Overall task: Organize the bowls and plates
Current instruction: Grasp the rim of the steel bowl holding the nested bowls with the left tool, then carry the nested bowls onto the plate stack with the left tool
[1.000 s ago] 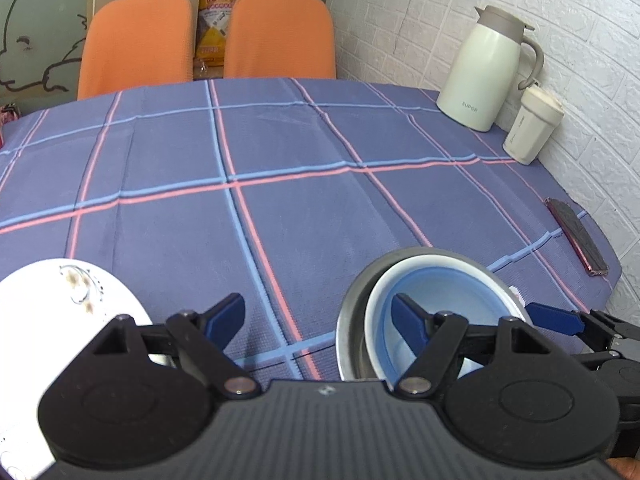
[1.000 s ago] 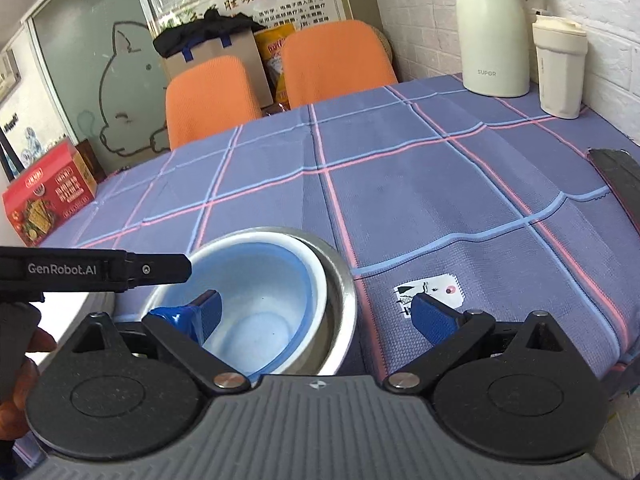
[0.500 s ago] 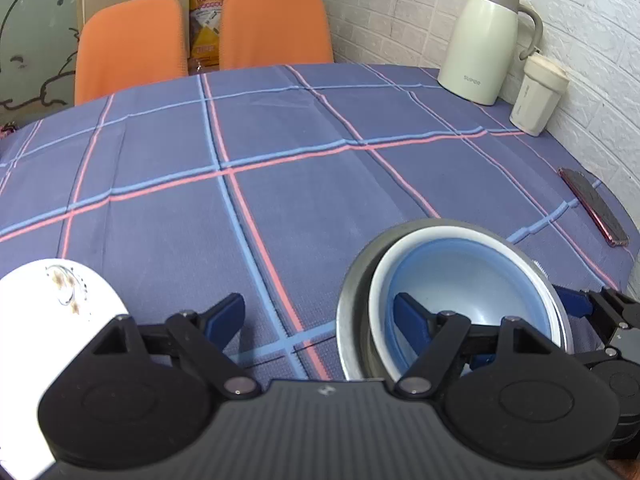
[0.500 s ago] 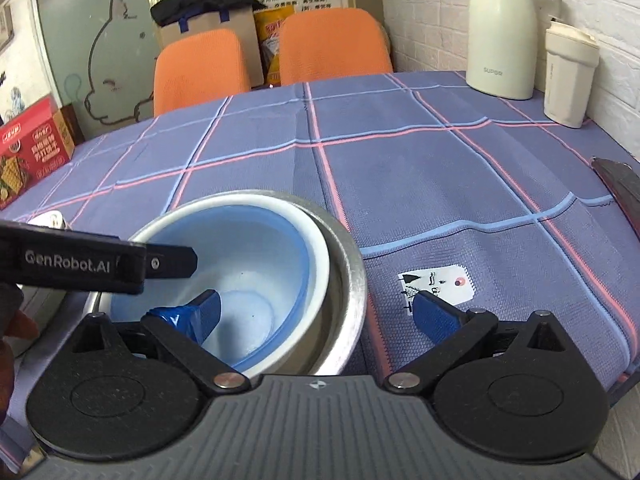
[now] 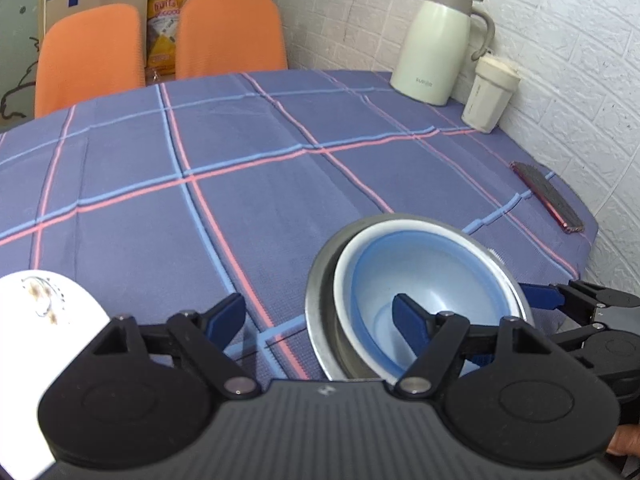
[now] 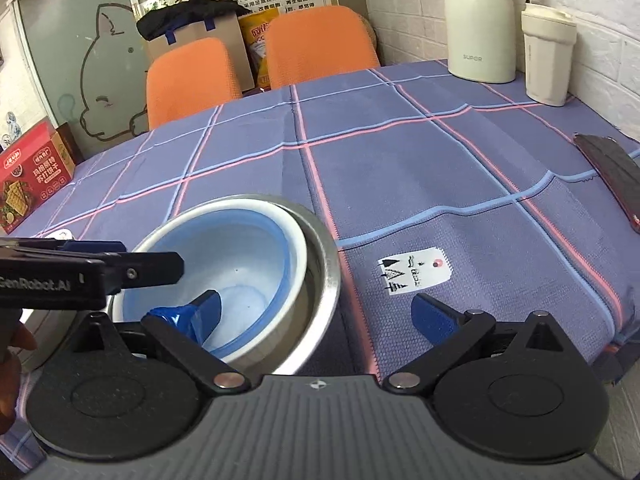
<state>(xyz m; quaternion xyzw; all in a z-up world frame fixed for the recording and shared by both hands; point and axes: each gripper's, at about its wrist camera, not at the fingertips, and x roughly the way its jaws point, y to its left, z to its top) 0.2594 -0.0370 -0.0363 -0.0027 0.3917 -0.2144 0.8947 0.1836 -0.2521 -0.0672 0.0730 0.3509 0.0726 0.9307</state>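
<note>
A blue-and-white bowl [image 5: 408, 280] sits nested inside a steel bowl [image 5: 320, 292] near the table's front edge; both show in the right wrist view, the blue bowl [image 6: 248, 256] inside the steel bowl [image 6: 326, 264]. My left gripper [image 5: 320, 316] is open and straddles the bowls' left rim, one finger inside the blue bowl. My right gripper [image 6: 316, 308] is open and straddles the right rim, its left finger inside the blue bowl. A white plate [image 5: 36, 320] with brown marks lies at the left.
A cream thermos jug [image 5: 436, 40] and a lidded cup [image 5: 490, 96] stand by the brick wall at the back right. A phone [image 5: 548, 200] lies near the right table edge. Two orange chairs [image 5: 160, 40] stand behind the table. A red box [image 6: 28, 172] sits at the left.
Both grippers and the nested bowls have shifted slightly; the cameras have drawn back and tilted, so the bowls sit lower and closer. Both grippers stay open.
</note>
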